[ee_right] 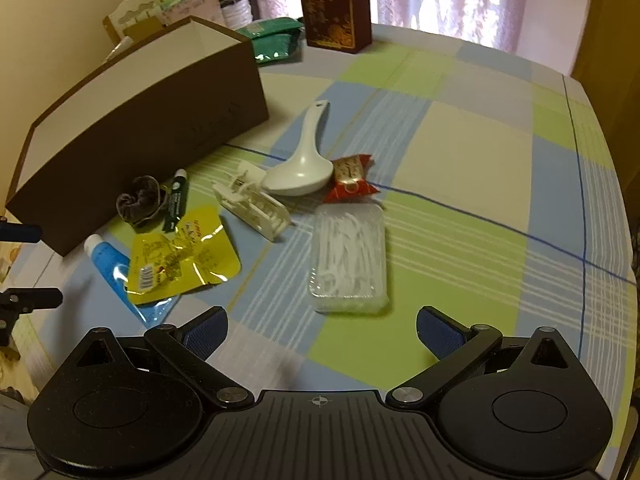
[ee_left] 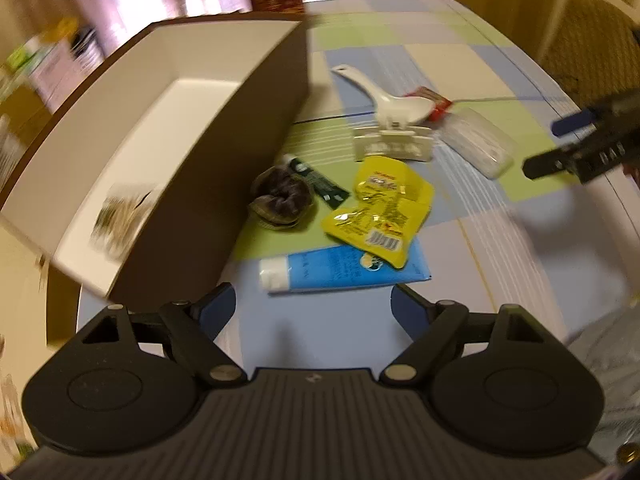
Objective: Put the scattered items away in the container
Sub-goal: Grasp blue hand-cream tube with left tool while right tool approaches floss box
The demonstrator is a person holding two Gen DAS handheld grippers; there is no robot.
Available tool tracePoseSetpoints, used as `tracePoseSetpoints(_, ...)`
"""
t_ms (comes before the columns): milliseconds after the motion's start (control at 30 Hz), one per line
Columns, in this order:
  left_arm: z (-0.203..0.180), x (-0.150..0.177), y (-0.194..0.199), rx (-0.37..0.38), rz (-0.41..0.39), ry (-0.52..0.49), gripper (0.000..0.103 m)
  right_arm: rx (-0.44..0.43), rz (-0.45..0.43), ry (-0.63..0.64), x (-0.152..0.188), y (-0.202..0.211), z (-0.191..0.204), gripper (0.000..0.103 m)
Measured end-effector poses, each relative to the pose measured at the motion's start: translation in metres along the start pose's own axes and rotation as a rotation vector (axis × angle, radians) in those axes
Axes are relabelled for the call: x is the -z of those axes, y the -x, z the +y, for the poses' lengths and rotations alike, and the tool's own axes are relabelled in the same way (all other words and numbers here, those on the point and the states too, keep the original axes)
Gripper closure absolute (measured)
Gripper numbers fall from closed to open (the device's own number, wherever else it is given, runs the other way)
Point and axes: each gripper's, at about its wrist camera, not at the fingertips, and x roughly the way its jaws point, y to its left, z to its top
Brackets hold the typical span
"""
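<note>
Brown box (ee_right: 136, 120): 10 o'clock on checked cloth (ee_right: 460, 152), open-topped.
Left gripper (ee_left: 314, 304): jaws apart, empty, blue tube (ee_left: 340, 270) just ahead.
Right gripper (ee_right: 322, 330): jaws apart, empty, clear floss case (ee_right: 348, 260) at 12 o'clock.
Yellow pouch (ee_right: 184, 256): overlapping tube.

brown box (ee_right: 140, 128) walling left, clutter (ee_right: 256, 208) beside it, checked cloth (ee_right: 480, 168) open rightward

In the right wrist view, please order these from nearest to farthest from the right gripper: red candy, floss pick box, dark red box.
1. floss pick box, just ahead of the right gripper.
2. red candy, beyond it, beside the white spoon.
3. dark red box, at the table's far edge.
</note>
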Motion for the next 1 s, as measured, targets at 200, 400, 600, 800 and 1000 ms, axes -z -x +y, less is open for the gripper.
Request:
tracePoseSetpoints(200,-0.005,-0.008,-0.020,0.054,0.002,-0.144,0.026,0.037,0.015,-0.046,0.006,-0.002,-0.008,0.000)
tracePoseSetpoints(400,-0.010,-0.013,-0.048,0.087,0.058,-0.264,0.025,0.071,0.029,-0.115,0.015,-0.002,-0.019,0.000)
tracePoseSetpoints(600,-0.018,-0.020,-0.074,0.141,0.095,-0.322,0.023,0.079,0.040,-0.194,0.022,-0.001,-0.026,0.000)
tracePoseSetpoints(800,-0.023,-0.012,-0.082,0.201,0.143,-0.336,0.044,0.087,0.055,-0.213,0.027,-0.002,-0.028,0.000)
tracePoseSetpoints(1000,-0.022,0.008,-0.071,0.254,0.179,-0.302,0.052,0.074,0.068,-0.203,0.025,-0.010,-0.026,0.000)
